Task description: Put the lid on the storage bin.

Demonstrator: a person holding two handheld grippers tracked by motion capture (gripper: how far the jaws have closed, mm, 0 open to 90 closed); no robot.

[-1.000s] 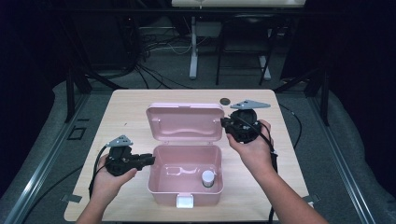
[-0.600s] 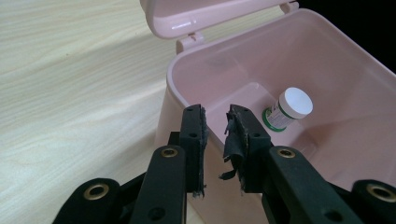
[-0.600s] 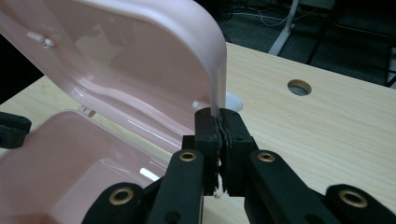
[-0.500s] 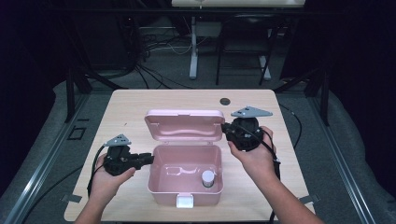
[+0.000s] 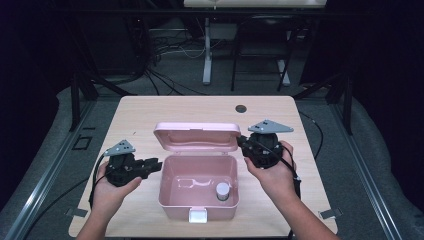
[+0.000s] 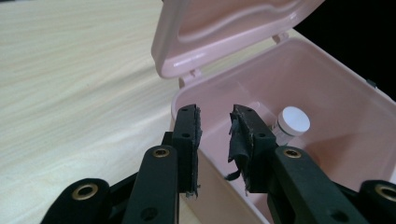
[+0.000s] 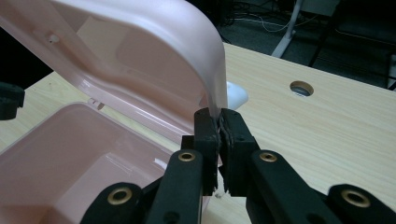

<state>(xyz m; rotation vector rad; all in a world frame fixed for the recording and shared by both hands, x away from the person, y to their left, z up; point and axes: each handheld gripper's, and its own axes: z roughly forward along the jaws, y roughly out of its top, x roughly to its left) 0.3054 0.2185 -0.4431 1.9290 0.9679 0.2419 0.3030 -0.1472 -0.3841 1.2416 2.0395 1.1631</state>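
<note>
- Pink plastic box [image 5: 198,192] sits near the front middle of the wooden table [image 5: 150,112], lid [image 5: 196,135] tilted part-way over the open tub, hinged at the far side.
- Inside the tub: a small white-capped bottle [image 5: 222,190] stands upright near the front right corner; a faint moulded outline shows on the floor of the tub beside it.
- White latch tab [image 5: 198,215] sticks out at the front wall of the box.
- Right gripper [image 7: 218,122] is at the lid's right end; its jaws are pressed together on the thin edge of the lid, pinching it, as the right gripper view shows.
- Left gripper [image 6: 215,123] is held at the left side of the box, at the tub's left rim; its jaws have just been opening and stand apart with a clear gap. The tub rim lies under that gap; the pads [image 6: 245,135] do not press on it.
- Round hole [image 5: 241,108] in the tabletop lies beyond the box, towards the far right.
- Each gripper sits in one hand of the person; the left hand [image 5: 107,192] rests on the table, well apart from the right.
</note>
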